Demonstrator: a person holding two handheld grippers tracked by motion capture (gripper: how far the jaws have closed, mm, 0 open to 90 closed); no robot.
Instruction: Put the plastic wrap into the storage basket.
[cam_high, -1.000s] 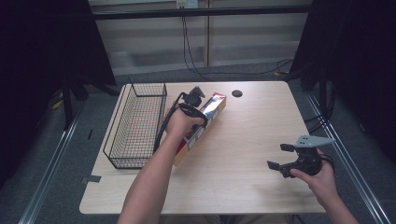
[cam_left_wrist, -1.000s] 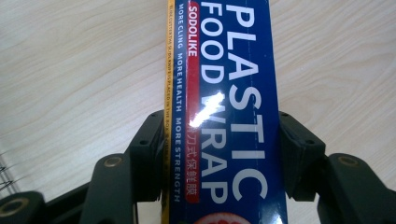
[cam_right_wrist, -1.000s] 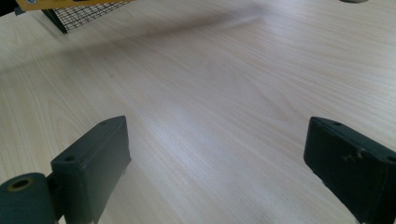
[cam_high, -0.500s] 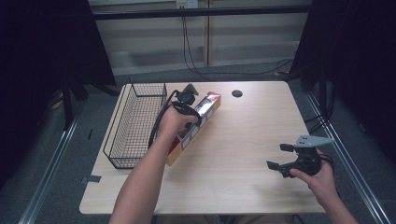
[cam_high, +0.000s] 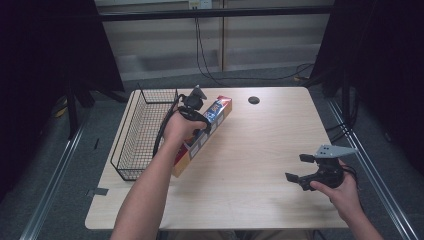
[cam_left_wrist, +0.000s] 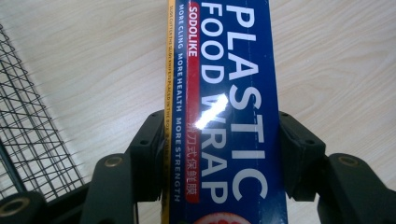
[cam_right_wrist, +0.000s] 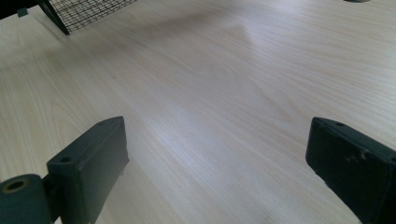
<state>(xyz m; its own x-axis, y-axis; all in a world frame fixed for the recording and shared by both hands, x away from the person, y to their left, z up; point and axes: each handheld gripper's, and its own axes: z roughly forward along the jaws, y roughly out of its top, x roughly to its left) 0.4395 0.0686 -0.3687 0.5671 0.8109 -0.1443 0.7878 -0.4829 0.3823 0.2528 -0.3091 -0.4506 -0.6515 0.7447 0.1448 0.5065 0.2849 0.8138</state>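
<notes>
Plastic-wrap box lies slanted on table just beside wire basket, one end up, clamped across its width by left gripper; likely step: carry box over basket rim; advice: keep grip square, lift long box level so low end clears wire; right gripper hovers well apart, jaws wide, nothing between; left gripper view gives label print and pads pressing box sides; high view gives whole layout.
</notes>
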